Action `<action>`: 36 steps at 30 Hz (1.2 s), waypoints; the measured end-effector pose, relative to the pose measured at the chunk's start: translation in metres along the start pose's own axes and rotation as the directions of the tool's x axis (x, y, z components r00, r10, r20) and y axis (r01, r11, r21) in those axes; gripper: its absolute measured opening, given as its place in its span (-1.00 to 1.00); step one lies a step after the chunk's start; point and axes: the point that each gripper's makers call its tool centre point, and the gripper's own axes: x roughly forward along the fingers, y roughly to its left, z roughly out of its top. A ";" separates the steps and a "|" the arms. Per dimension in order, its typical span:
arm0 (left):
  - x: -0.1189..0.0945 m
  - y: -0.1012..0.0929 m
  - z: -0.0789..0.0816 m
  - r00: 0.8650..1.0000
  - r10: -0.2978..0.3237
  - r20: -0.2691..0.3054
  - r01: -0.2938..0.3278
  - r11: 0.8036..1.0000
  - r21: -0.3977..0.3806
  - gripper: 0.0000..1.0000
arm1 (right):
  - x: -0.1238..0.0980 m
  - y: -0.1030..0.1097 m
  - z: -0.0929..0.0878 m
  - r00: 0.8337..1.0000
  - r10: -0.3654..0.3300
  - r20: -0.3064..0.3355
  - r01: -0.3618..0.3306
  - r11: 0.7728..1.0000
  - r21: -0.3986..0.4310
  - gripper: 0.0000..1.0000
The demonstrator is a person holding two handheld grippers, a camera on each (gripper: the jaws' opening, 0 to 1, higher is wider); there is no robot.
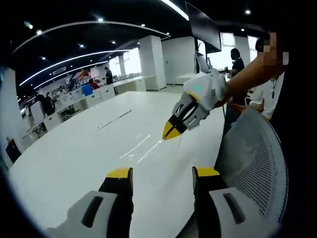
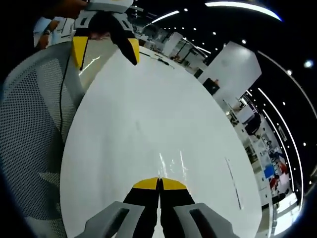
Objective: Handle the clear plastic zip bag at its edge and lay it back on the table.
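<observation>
Clear bag [image 1: 148, 146] barely discernible on table [image 1: 74, 158].

Mesh chair [image 1: 257, 158] beside white table [image 1: 99, 148]

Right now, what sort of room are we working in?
Likely a large open-plan office or lab hall: a long white table, a mesh-backed office chair, rows of desks with people in the background, and curved ceiling light strips.
</observation>
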 end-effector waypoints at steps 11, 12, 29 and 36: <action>-0.005 -0.007 -0.020 0.999 0.044 0.018 -0.043 0.998 -0.047 0.00 | 0.016 0.005 -0.015 0.999 -0.024 -0.029 0.023 0.999 -0.026 -1.00; -0.004 -0.004 -0.022 0.998 0.057 0.028 -0.055 0.997 -0.060 0.00 | 0.017 0.005 -0.017 0.999 -0.027 -0.032 0.026 0.999 -0.024 -1.00; 0.010 -0.001 -0.055 0.997 0.072 0.013 -0.071 0.995 -0.067 0.01 | 0.025 0.014 -0.028 0.999 -0.004 -0.054 0.005 1.000 0.022 -1.00; 0.012 -0.001 -0.061 0.998 0.064 0.009 -0.063 0.995 -0.076 0.01 | 0.025 0.013 -0.026 0.999 -0.007 -0.053 0.008 1.000 0.027 -1.00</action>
